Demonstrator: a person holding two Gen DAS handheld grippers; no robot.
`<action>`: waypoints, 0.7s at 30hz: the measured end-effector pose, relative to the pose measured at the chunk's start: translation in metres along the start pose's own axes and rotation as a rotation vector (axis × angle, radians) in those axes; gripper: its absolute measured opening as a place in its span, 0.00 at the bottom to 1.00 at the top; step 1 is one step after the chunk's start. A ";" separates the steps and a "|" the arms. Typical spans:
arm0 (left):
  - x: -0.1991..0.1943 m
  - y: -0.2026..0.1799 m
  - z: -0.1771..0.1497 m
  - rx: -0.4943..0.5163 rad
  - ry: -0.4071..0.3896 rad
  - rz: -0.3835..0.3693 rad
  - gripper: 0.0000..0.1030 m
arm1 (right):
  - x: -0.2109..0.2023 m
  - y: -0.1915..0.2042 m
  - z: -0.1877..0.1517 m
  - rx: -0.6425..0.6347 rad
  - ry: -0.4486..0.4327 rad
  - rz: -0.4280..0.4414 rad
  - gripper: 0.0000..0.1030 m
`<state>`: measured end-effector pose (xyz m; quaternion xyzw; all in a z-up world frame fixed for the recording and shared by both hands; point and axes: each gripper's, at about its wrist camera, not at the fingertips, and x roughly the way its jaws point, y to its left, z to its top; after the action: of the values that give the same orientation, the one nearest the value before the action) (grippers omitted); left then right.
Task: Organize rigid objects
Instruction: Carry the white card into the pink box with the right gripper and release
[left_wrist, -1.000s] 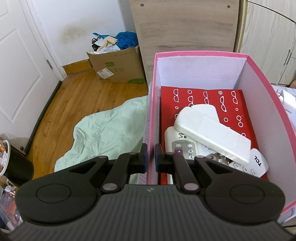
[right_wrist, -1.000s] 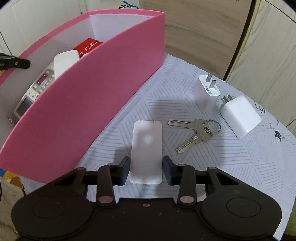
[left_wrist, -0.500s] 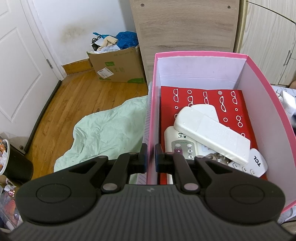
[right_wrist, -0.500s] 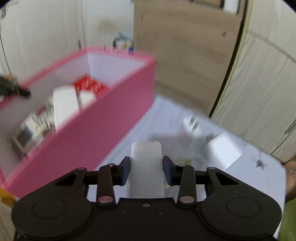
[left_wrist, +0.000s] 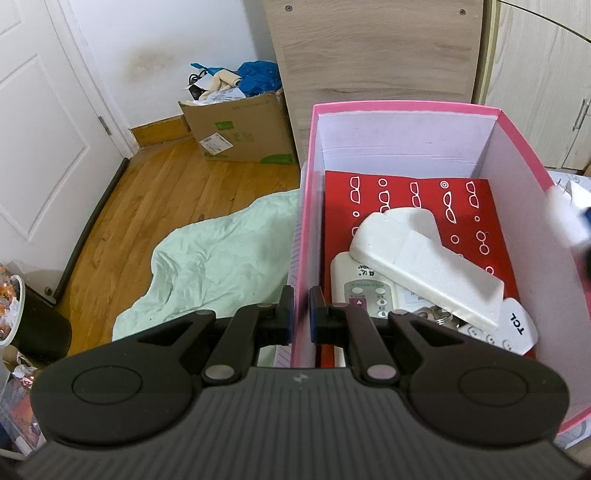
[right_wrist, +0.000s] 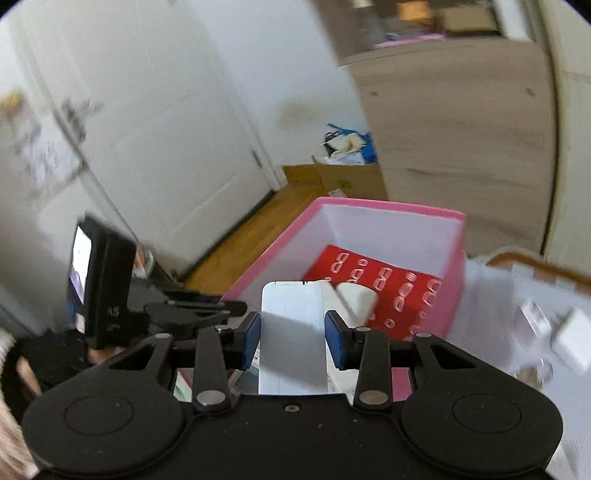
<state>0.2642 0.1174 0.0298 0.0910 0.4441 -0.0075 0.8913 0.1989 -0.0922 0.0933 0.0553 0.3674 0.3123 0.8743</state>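
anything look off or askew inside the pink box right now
Mostly loose stacking. In the pink box, the long white block lies diagonally, propped tilted across the remote rather than flat, and the TCL remote is wedged under its lower end. Nothing looks spilled or broken.

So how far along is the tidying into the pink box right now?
Partway. Done: two white remotes and some keys already lie in the pink box. In hand: the right gripper carries a flat white remote over the box, while the left gripper clamps its wall. Left: two white chargers, blurred, on the table.
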 end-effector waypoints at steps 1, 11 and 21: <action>0.000 0.000 0.000 -0.001 0.001 -0.001 0.08 | 0.011 0.009 0.002 -0.032 0.019 -0.019 0.41; -0.004 0.005 -0.002 0.000 0.004 -0.022 0.07 | 0.063 0.017 0.017 -0.229 0.103 -0.266 0.41; -0.003 0.009 -0.003 -0.002 0.000 -0.044 0.07 | 0.093 0.006 0.011 -0.304 0.096 -0.468 0.52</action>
<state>0.2610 0.1269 0.0319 0.0803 0.4461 -0.0268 0.8910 0.2529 -0.0312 0.0470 -0.1776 0.3604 0.1556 0.9024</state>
